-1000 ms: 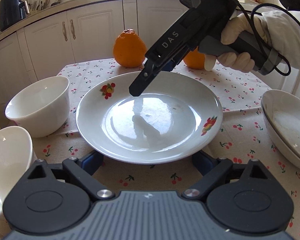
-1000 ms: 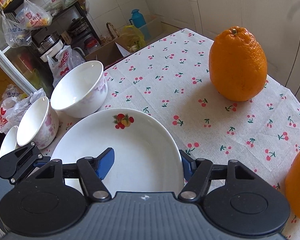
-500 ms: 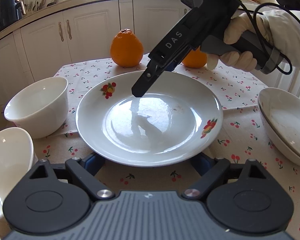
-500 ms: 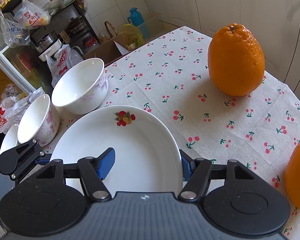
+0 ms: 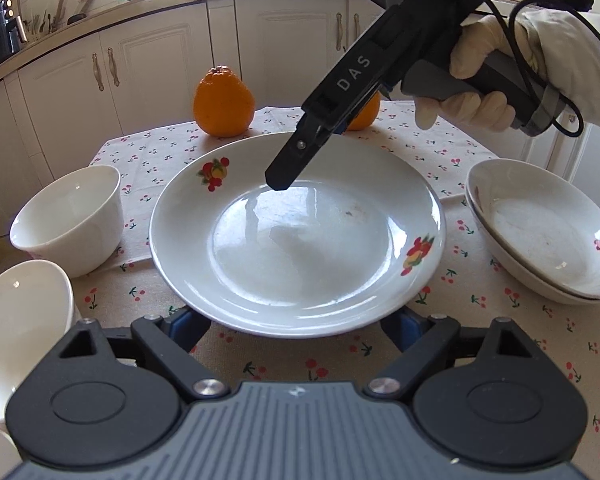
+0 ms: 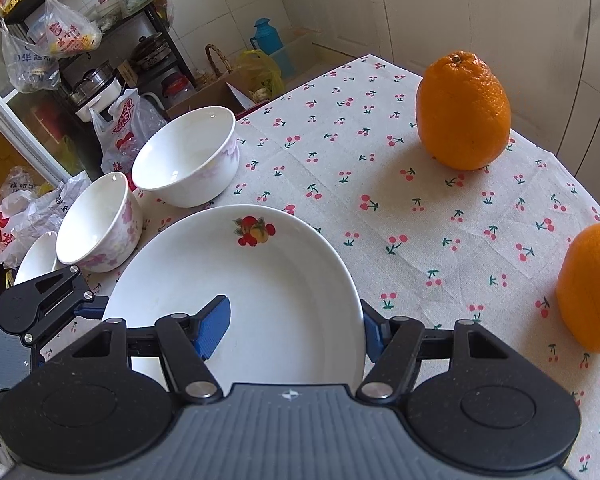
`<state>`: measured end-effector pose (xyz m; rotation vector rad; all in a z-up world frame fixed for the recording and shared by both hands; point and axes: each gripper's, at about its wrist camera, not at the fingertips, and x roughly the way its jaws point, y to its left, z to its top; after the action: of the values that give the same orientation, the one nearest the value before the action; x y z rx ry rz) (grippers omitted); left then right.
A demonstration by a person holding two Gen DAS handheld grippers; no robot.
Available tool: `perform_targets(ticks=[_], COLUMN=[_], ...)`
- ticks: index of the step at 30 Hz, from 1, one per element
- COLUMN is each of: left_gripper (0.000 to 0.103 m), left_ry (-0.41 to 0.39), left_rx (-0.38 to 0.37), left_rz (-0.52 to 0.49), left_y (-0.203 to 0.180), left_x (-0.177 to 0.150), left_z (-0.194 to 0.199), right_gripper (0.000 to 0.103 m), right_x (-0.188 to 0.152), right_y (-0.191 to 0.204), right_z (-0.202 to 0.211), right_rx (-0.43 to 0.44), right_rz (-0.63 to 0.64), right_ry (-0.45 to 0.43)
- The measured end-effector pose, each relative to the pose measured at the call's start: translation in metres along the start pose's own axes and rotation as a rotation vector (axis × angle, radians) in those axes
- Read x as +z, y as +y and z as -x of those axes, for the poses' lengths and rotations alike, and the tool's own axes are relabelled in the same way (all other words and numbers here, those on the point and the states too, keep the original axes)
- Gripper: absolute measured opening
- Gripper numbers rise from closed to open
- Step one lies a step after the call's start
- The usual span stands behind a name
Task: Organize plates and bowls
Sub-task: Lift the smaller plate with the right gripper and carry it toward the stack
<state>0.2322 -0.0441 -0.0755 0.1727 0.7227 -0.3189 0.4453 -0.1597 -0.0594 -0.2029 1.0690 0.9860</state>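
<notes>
A white plate with fruit prints (image 5: 296, 236) is held above the cherry tablecloth. My right gripper (image 6: 292, 330) straddles its far rim, one blue pad (image 6: 214, 326) over the plate's inside, the other under the outside; the jaws stand wide and I cannot tell if they grip. It shows from the side in the left wrist view (image 5: 300, 152). My left gripper (image 5: 296, 326) is open, its fingers spread under the plate's near rim. Two stacked plates (image 5: 540, 236) lie at the right. White bowls (image 5: 68, 220) (image 6: 184, 156) (image 6: 98, 228) stand at the left.
Two oranges (image 6: 464, 112) (image 6: 592, 286) sit on the tablecloth (image 6: 400, 208) near the far edge. White cabinets (image 5: 140, 76) stand behind the table. A shelf with bags and pots (image 6: 80, 40) stands beyond the table's left side.
Both gripper views have pulled back and up a little: the oranges and bowls look smaller and farther. The plate keeps its place between the two grippers.
</notes>
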Motion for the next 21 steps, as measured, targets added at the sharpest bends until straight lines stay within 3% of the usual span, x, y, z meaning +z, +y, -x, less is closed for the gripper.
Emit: perform_targets(ticks=[21], left_gripper=[0.091], left_ry=[-0.015], left_rx=[-0.097], left_rz=[-0.096], left_y=[-0.037], left_x=[-0.002], left_z=[0.053], right_gripper=[0.072], right_x=[-0.068], right_y=[0.042], right_z=[0.074], right_rx=[-0.067], right_rz=[-0.052], right_ry=[-0.095])
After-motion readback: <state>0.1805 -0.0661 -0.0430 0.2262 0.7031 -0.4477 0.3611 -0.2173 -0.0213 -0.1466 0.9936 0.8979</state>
